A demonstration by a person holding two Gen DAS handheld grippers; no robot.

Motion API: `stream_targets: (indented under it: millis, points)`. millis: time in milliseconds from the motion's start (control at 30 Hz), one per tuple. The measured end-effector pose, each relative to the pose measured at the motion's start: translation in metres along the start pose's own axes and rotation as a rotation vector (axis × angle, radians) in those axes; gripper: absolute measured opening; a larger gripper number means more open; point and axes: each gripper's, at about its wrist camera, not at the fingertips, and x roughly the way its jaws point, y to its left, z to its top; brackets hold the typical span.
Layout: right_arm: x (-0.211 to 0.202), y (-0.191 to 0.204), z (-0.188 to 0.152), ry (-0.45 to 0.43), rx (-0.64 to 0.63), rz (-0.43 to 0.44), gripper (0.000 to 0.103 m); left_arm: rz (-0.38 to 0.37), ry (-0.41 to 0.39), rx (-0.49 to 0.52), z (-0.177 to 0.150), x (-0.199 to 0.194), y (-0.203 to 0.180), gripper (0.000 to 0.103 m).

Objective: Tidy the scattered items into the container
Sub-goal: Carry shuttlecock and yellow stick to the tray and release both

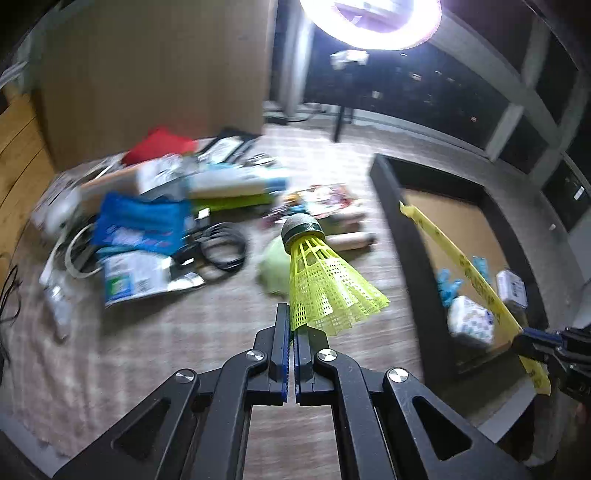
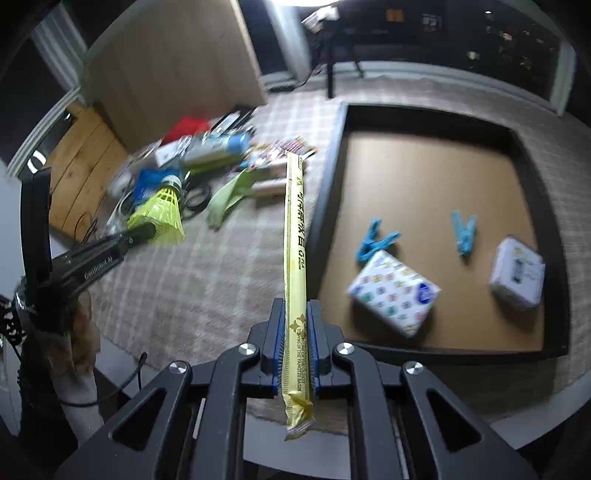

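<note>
My left gripper (image 1: 294, 325) is shut on the skirt of a yellow plastic shuttlecock (image 1: 325, 284), held above the carpet; both show in the right wrist view, shuttlecock (image 2: 160, 216) at the left. My right gripper (image 2: 295, 317) is shut on a long yellow stick packet (image 2: 294, 236), held above the carpet just left of the black tray (image 2: 325, 206); the packet also shows in the left wrist view (image 1: 461, 266). The tray holds two blue clothes pegs (image 2: 376, 242), a patterned tissue pack (image 2: 393, 291) and a white box (image 2: 517, 273).
A heap of scattered items (image 1: 155, 218) lies on the carpet at the left: blue packet, white pouch, black cable coil (image 1: 221, 247), red cloth, boxes, a green cloth (image 2: 229, 195). A cardboard panel (image 1: 159, 70) stands behind. A ring light (image 1: 369, 22) glares overhead.
</note>
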Motion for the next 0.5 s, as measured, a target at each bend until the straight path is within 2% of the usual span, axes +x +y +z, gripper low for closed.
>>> stream_targets:
  millis: [200,500]
  points:
    - [-0.019,-0.040,0.006,-0.052,0.076,-0.072,0.011,-0.078,-0.011,0.102,0.020,0.008,-0.058,0.001]
    - [-0.026,-0.088,0.021,-0.095,0.154,-0.147,0.011,-0.136,0.002,0.215,0.044,0.036,-0.134,0.001]
